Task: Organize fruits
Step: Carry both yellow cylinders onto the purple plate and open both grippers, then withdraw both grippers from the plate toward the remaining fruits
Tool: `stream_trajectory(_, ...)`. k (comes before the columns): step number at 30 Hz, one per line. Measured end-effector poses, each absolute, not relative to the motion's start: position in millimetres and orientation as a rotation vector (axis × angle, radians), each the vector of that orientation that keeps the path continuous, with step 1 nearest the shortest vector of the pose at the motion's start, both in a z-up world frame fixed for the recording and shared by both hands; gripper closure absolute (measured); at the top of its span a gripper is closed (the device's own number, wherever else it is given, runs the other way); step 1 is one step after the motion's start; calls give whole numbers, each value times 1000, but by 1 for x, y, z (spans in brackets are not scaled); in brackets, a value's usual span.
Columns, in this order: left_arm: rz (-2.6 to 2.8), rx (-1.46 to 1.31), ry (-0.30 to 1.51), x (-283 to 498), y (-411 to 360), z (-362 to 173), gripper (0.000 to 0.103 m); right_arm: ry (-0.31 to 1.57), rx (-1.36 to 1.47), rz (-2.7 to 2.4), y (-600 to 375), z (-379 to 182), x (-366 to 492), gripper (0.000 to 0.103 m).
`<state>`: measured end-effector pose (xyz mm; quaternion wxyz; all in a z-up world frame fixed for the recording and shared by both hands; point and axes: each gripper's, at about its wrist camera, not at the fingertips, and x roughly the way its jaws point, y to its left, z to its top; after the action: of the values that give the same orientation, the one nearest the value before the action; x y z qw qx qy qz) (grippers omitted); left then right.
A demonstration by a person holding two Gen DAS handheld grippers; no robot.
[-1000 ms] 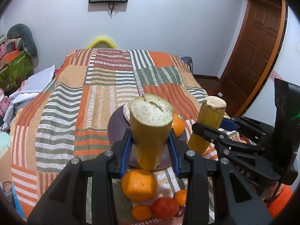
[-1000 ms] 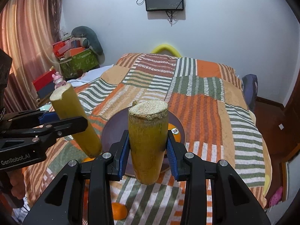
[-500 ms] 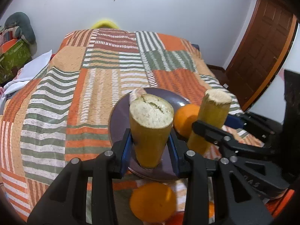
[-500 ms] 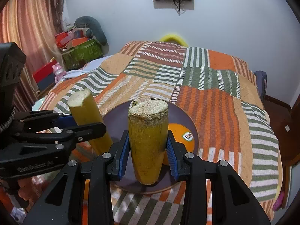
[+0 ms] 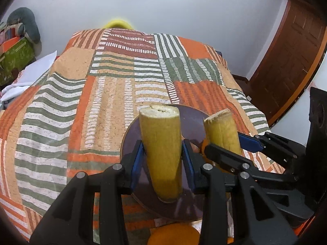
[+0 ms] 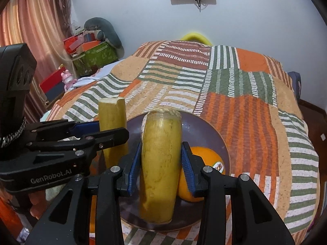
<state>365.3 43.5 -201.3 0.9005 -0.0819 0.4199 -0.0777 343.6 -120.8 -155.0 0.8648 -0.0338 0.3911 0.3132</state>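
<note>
Presently: two cut yellow stalks over plate [image 5: 194, 122] on bed. Left claw [image 5: 162, 161] clamps one stalk [image 5: 161, 149]. Right claw [image 6: 161, 163], jaws opening, stalk [image 6: 160, 163] between; orange [image 6: 201, 159] at 3 o'clock. Step: placing. Next: release, withdraw clear.

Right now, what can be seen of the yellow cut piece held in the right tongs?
The yellow cut piece is a thick, stubby cylinder with dull yellow, lightly speckled skin and a pale, fibrous cut top. It stands nearly upright between the blue pads of the right tongs, whose jaws are opening around its middle. Its lower end sits at the dark purple plate; contact there cannot be confirmed. An orange with a sticker lies on the plate just beside it.
</note>
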Motion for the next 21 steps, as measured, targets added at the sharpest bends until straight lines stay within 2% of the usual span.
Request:
stream_trajectory(6, -138, -144, 879, 366, 42, -203, 63, 818, -92, 648, -119, -154, 343, 65)
stream_trajectory(10, -129, -141, 856, 359, 46, -194, 55, 809, -75, 639, -125, -149, 343, 54)
stream_trajectory(21, -114, -116, 793, 315, 53, -154, 54, 767, -99, 597, -136, -123, 321, 53)
